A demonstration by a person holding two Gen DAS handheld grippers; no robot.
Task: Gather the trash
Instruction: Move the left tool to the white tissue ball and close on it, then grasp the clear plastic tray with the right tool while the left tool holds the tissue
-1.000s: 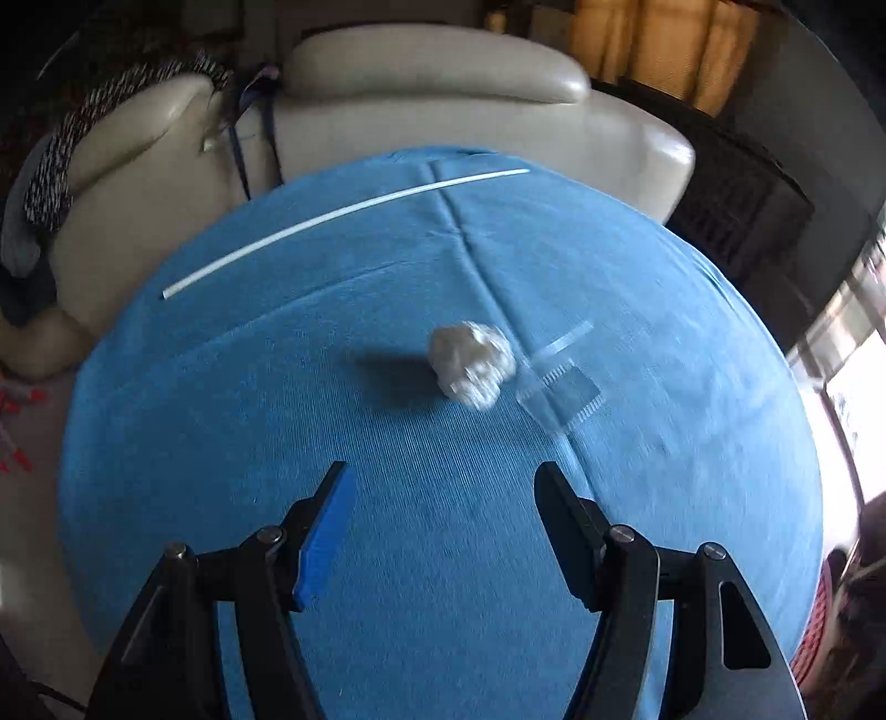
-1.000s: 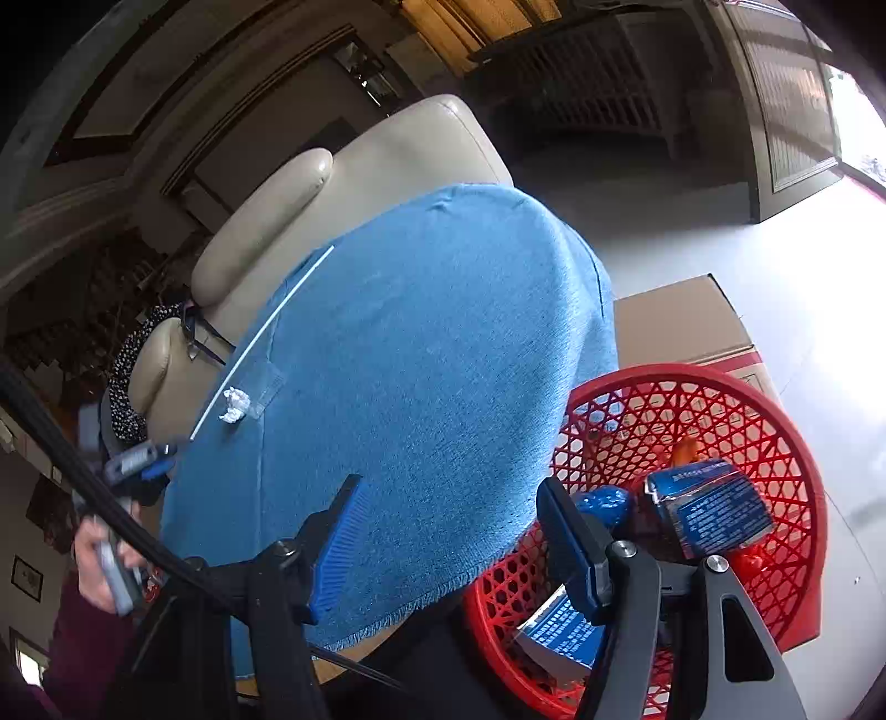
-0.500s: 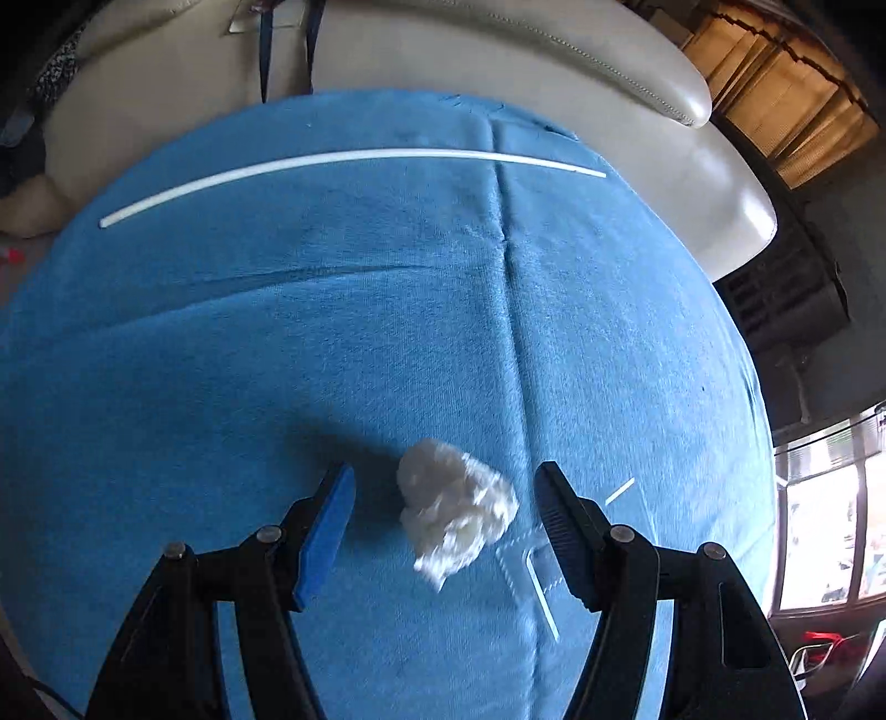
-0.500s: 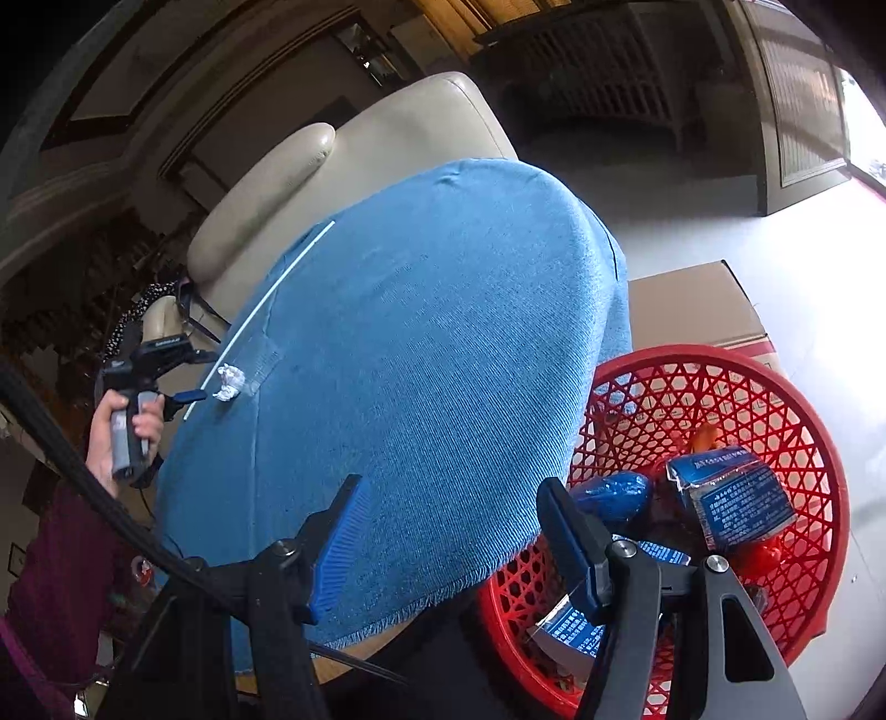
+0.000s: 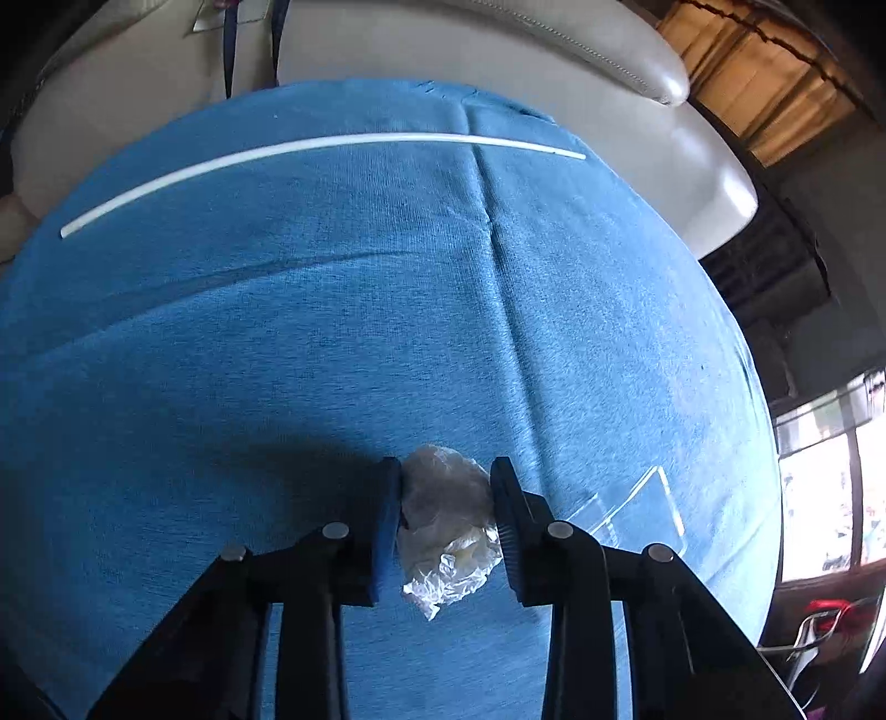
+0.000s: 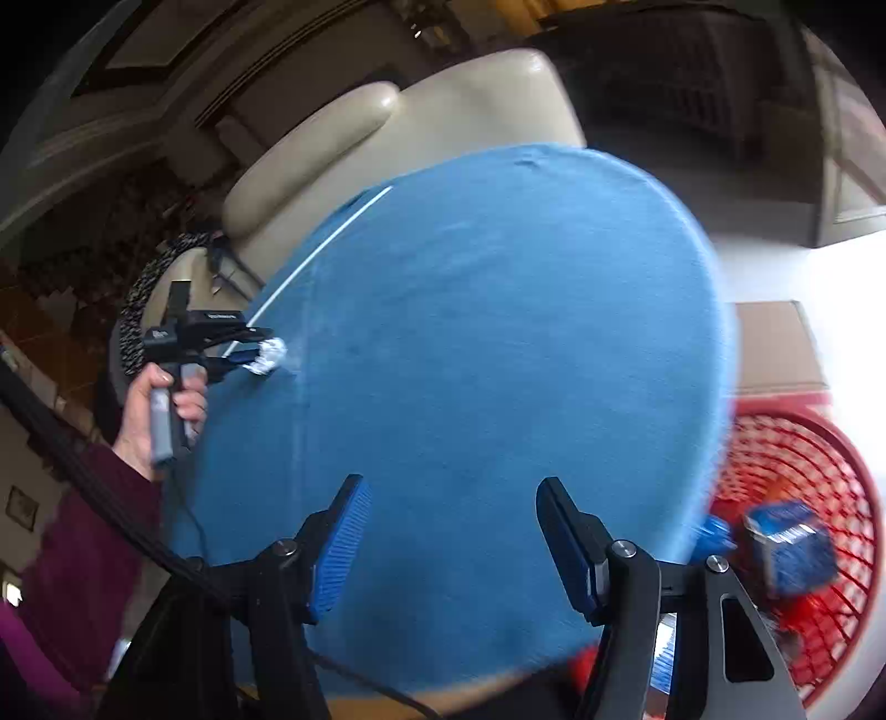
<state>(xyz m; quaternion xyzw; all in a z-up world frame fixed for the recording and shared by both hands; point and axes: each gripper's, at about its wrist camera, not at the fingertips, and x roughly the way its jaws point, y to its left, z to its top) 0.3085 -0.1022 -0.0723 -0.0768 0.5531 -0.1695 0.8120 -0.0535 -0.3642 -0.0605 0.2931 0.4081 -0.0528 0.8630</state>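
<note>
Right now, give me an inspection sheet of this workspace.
Surface: round table under a blue cloth, creased down the middle.
Job's things: crumpled plastic wad on the cloth; red basket beside the table, holding blue packets.
Clutter: long white strip near the far edge; clear plastic piece right of the wad.
Grippers: left gripper jaws closing, pads against the wad; right gripper open, nothing between its jaws.
Cables: black cable crossing the right wrist view.
Surroundings: beige armchair behind the table, cardboard box by the basket.

Blue-clothed table [image 5: 332, 332], white rod [image 5: 310, 147], crumpled wrapper [image 5: 443, 515]
</note>
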